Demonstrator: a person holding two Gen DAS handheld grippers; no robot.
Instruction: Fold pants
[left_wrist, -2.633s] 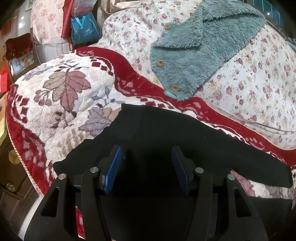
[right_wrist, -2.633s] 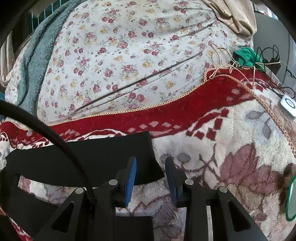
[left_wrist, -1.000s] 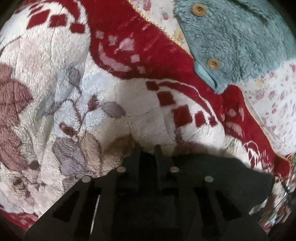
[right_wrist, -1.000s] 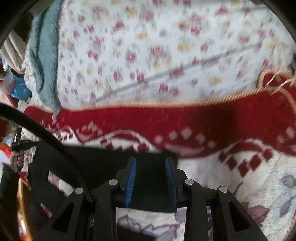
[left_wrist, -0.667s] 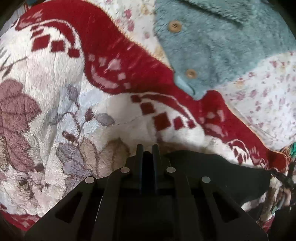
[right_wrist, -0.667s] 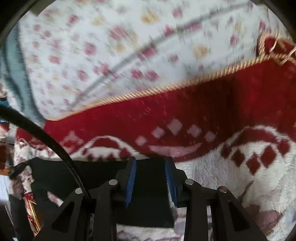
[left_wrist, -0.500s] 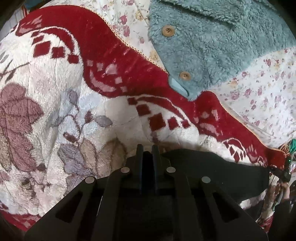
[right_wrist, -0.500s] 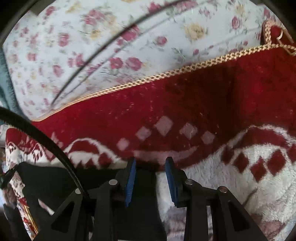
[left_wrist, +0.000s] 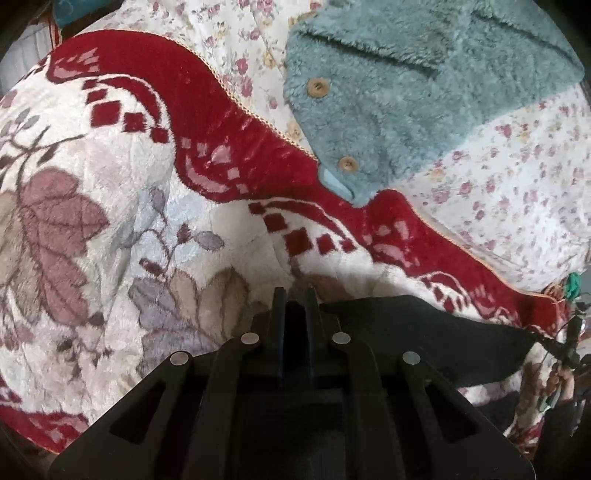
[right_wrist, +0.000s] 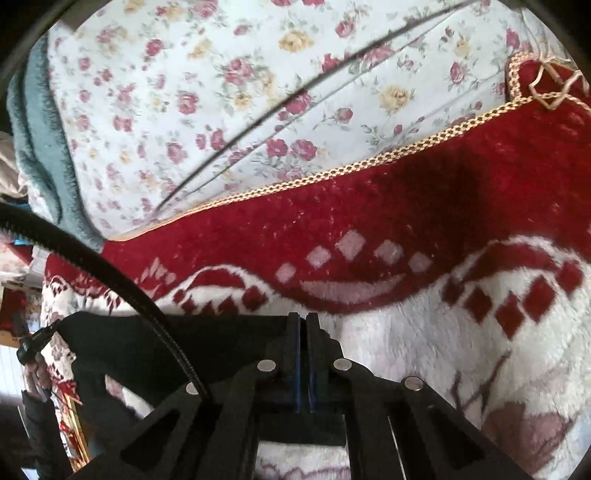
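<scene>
The black pants (left_wrist: 424, 332) lie on the plush red-and-cream blanket (left_wrist: 110, 221), stretched as a long band between the two tools. The left gripper (left_wrist: 293, 306) is clamped on one end. The right gripper (right_wrist: 303, 325), whose jaws have just been closing, now pinches the other end, so the band's long axis runs straight from hand to hand.

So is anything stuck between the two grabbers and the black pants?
Nothing visible. The left gripper and the right gripper, whose jaws just closed, each pinch the black pants directly, above the blanket.
</scene>
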